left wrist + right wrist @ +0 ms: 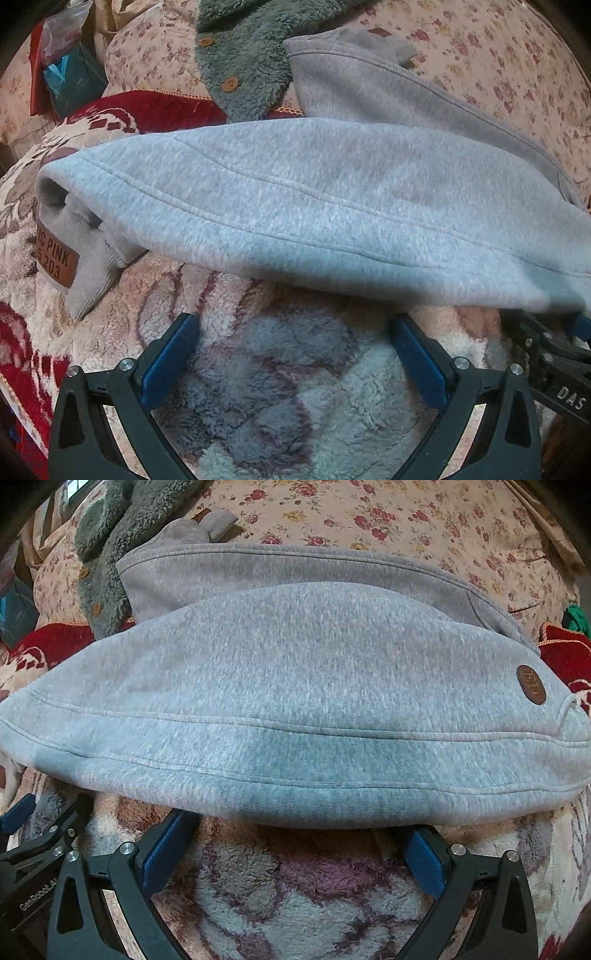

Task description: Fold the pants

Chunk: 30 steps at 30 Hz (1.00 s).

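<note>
Light grey fleece pants [295,199] lie folded lengthwise on a fluffy patterned blanket [280,387], one leg on top of the other. A ribbed cuff with a brown leather patch [55,258] shows at the left. In the right wrist view the pants [295,701] fill the middle, with a round brown patch [531,689] at the right. My left gripper [295,321] is open, just short of the near edge of the pants. My right gripper [295,823] is open, its fingertips hidden under the near edge.
A grey-green fleece jacket [247,55] with wooden buttons lies behind the pants. A floral sheet [406,517] covers the far side. Red cushions [565,653] sit at the sides. A teal box [74,81] stands at the far left. My right gripper's body [554,354] shows at right.
</note>
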{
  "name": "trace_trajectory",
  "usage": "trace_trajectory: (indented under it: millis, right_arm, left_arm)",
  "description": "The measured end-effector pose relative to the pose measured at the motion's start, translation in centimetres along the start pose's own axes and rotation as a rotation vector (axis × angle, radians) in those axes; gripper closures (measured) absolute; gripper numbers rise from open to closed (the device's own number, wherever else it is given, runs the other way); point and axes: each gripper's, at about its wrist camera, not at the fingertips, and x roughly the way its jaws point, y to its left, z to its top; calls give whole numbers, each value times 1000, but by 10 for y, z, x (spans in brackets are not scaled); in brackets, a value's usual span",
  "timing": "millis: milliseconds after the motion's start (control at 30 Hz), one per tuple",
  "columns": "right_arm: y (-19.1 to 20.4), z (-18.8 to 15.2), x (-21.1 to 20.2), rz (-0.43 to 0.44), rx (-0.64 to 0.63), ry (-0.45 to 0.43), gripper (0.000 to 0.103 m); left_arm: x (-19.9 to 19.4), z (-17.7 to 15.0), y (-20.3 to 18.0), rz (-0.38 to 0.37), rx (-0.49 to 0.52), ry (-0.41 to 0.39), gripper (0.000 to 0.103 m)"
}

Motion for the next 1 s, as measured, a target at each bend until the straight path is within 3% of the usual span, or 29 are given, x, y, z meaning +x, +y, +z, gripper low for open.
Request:
trace_trajectory:
  millis: [100, 200, 267, 333, 433, 667, 1000]
  right_arm:
    - [-7, 2, -6, 51, -42, 31, 0]
    - [-21, -1, -23, 70, -34, 21, 0]
    - [-26, -4, -35, 50, -63, -26, 0]
    - [-30, -11, -49, 49, -73, -115, 0]
    - [-35, -14, -70, 60, -63, -207, 0]
    - [-60, -9, -111, 71, -39, -210, 0]
    - [-76, -13, -127, 70, -23, -178, 0]
  left_arm:
    - [-8, -4, 5, -34, -23, 12, 0]
    - [-29, -3, 2, -44, -18, -49, 0]
    - [-43, -2, -2, -28, -22, -53, 0]
    - [-57, -4, -6, -76, -39, -70, 0]
    - [-73, -6, -15, -83, -37, -94, 0]
    - [-100, -11, -27, -117, -53, -133, 0]
    - [-126, -14, -25, -95, -83, -152, 0]
